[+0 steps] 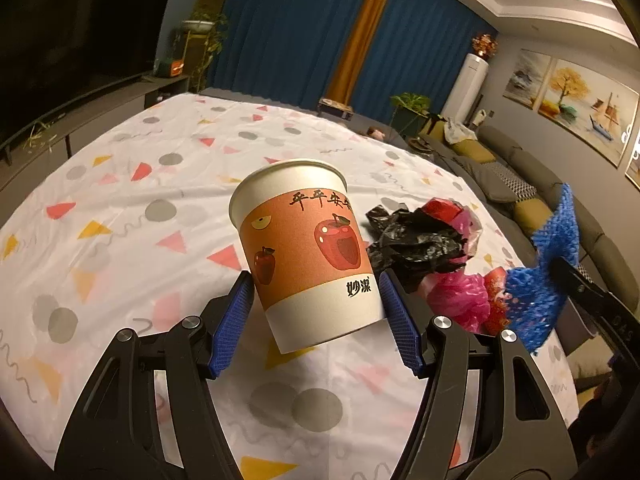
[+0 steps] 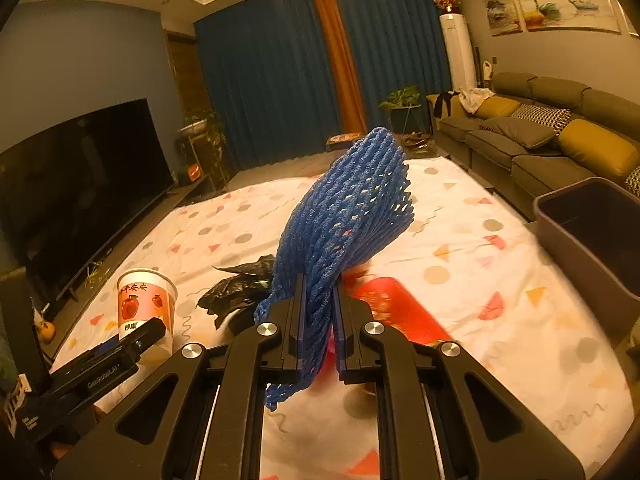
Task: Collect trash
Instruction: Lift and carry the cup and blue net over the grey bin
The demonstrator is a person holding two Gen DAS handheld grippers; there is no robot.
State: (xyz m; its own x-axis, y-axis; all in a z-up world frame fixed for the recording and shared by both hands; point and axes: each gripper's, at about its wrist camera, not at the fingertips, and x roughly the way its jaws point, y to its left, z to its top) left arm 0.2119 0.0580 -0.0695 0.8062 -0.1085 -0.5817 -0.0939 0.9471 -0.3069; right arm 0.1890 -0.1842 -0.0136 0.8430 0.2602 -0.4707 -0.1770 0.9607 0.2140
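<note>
My right gripper (image 2: 318,320) pinched the net (image 2: 352,216), soft, light and springy, near its lower end above the table (image 2: 520,340), while my left gripper (image 1: 316,320) clasped the thin, crushable cup (image 1: 304,252) low down.

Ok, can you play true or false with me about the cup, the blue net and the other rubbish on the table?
1. The right hand-held gripper is squeezing the blue net. True.
2. The paper cup has bananas on it. False: it has red apples.
3. The left hand-held gripper has the cup between its fingers. True.
4. The black bag is inside the bin. False: it lies crumpled on the tablecloth beside the cup.
5. The cup is lying on its side. False: its open top points up.
</note>
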